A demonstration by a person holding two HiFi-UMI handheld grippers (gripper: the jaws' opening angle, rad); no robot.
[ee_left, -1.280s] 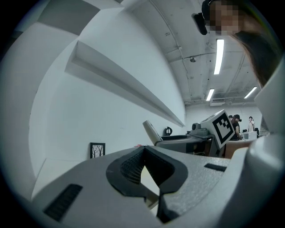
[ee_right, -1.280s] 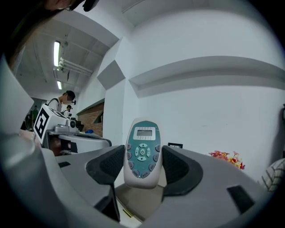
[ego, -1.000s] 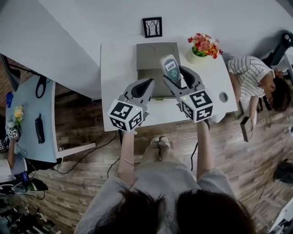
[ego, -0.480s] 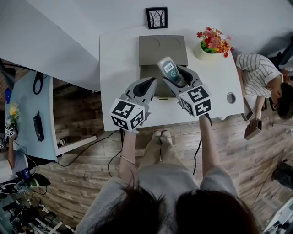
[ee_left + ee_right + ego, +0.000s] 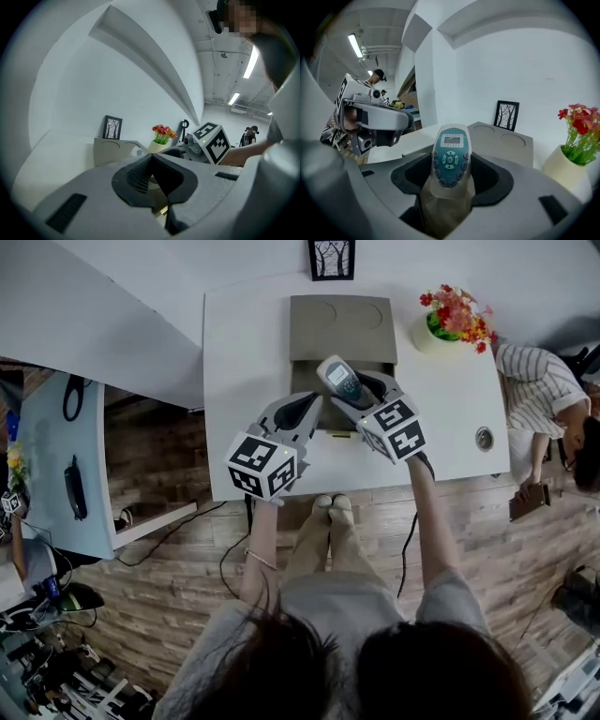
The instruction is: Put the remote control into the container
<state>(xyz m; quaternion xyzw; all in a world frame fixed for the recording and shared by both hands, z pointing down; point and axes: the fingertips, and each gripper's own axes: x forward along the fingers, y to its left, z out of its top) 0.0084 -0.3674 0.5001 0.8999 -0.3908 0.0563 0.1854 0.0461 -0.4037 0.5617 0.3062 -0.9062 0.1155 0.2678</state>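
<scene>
On the white counter (image 5: 246,352) in front of you, the grey container (image 5: 342,326) sits toward the back edge. It has two round recesses in its lighter top part and a darker part on the side nearer you. Your right gripper (image 5: 361,395) has the remote control (image 5: 337,381) in its grasp. Its fingers (image 5: 410,176) are parted by the width of the remote's lower end and press on it from both sides. The remote is pale, with a teal button panel and a small screen. Its screen end sticks out past the fingertips and tilts upward, away from you. In the head view it is over the container's darker near part, and I cannot tell whether it touches the container.

Your left gripper (image 5: 302,409) is just beside the right one, at the container's near left corner. Its fingers (image 5: 136,176) are closed tip to tip with nothing between them.

A framed picture (image 5: 331,259) of bare trees leans against the wall behind the container. To the right of the container stands a pale flower pot (image 5: 433,332) with red and orange blooms. Off the counter's right end, a person in a striped shirt (image 5: 536,390) bends over the wooden floor (image 5: 487,521).
</scene>
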